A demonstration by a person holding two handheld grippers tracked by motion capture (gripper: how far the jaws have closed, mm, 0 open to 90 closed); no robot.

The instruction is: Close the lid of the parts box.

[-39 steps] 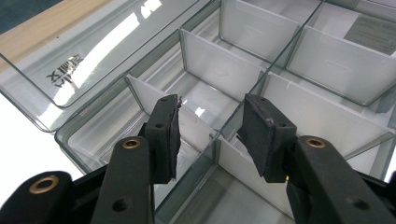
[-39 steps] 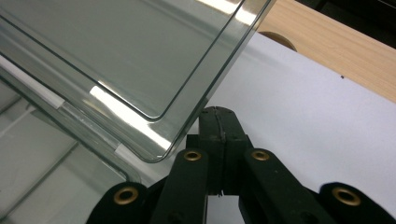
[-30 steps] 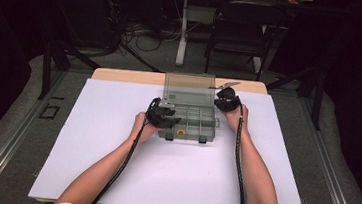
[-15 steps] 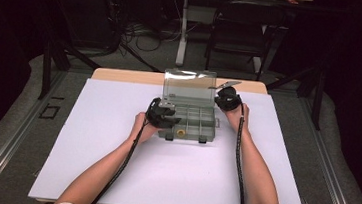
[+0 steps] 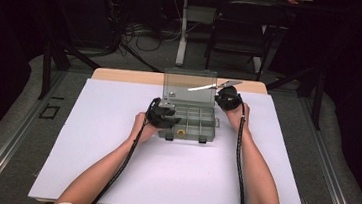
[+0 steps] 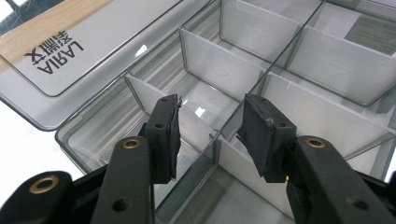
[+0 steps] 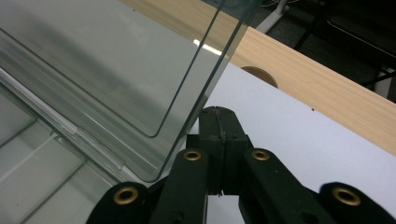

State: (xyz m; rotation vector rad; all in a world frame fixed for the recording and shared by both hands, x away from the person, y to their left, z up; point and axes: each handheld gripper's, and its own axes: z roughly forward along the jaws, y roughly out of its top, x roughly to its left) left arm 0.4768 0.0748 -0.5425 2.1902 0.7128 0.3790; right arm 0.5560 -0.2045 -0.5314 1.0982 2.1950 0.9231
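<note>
A clear plastic compartment box [image 5: 191, 114] lies in the middle of the white table top with its lid [image 5: 189, 85] standing up at the back. My left gripper [image 5: 162, 114] is at the box's left end. In the left gripper view its jaws [image 6: 212, 135] stand apart over the compartments, a crossing of white dividers [image 6: 219, 65] between them and the pads touching nothing. My right gripper [image 5: 228, 98] sits at the lid's right edge. Its jaws [image 7: 219, 135] are shut with nothing between them, and the lid [image 7: 116, 60] leans just beside them.
A small yellowish round piece [image 5: 181, 132] lies in a front compartment, and two dark latches [image 5: 169, 137] hang off the front wall. White sheet [image 5: 172, 176] covers the table; bare wood [image 7: 327, 88] with a round hole [image 7: 260, 73] runs behind. Chairs and cables stand beyond.
The lid's top edge stands a touch higher than a second ago. Both hands have kept their places.
</note>
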